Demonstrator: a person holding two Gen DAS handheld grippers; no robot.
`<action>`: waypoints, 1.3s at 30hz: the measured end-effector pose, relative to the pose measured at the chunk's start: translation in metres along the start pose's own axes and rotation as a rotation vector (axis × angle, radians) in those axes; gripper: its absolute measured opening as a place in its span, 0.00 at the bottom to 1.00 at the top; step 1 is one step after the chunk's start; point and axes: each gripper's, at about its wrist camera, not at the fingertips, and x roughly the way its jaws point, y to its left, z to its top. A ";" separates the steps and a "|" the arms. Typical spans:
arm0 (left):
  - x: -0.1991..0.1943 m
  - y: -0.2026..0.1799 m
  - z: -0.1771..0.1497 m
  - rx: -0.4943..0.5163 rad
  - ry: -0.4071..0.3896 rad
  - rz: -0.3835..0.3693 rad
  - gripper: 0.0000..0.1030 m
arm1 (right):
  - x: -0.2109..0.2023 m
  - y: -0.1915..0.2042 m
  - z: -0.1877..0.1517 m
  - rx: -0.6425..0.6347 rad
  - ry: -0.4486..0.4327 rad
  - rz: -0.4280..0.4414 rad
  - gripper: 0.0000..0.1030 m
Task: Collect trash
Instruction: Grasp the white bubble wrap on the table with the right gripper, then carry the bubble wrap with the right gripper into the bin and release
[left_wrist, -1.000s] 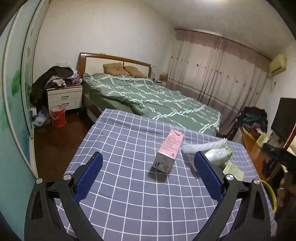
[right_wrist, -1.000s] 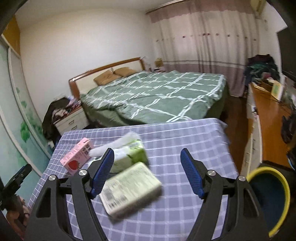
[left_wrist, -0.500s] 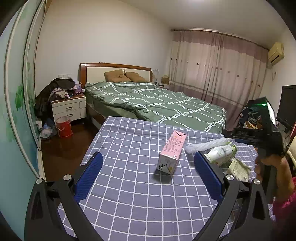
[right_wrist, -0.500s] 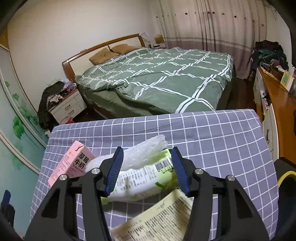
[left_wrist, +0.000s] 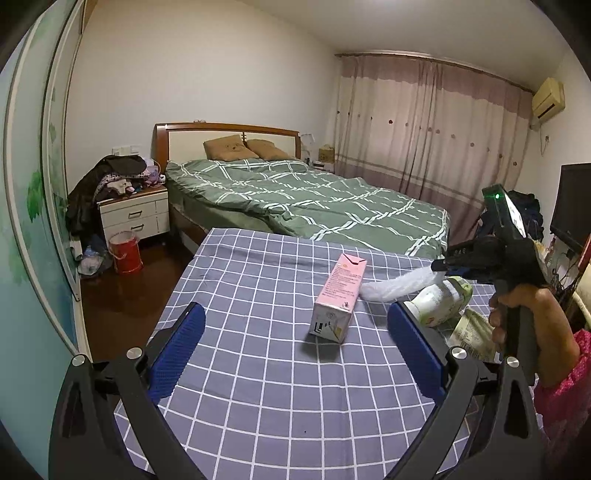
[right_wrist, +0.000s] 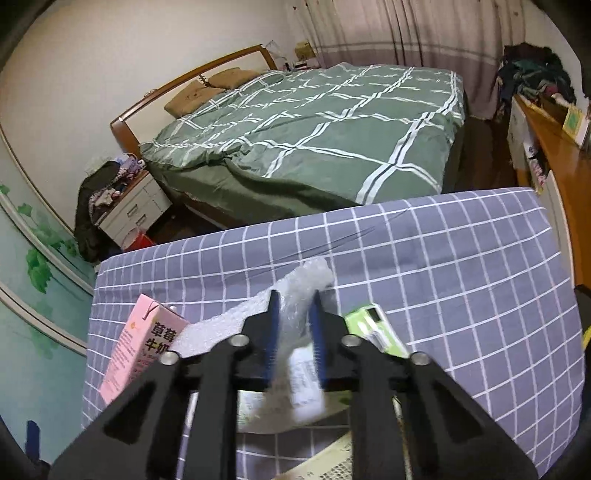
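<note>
Your right gripper has just closed its jaws on the white bubble-wrap roll, lying at the right of the checked tabletop beside the pink milk carton. First trash piece secured. Your left gripper gapes wide, empty.

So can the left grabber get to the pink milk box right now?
Probably yes. The left gripper is open and empty, and the pink milk box stands just ahead between its blue fingers, with only bare checked cloth between them.
</note>
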 end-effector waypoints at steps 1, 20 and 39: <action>0.000 -0.001 0.000 0.001 0.001 -0.001 0.94 | -0.004 0.001 0.000 -0.001 -0.012 0.011 0.11; 0.002 -0.006 -0.002 0.019 0.010 -0.023 0.94 | -0.174 -0.027 -0.032 -0.102 -0.329 0.045 0.10; 0.006 -0.012 -0.006 0.041 0.040 -0.061 0.94 | -0.251 -0.266 -0.141 0.196 -0.418 -0.530 0.10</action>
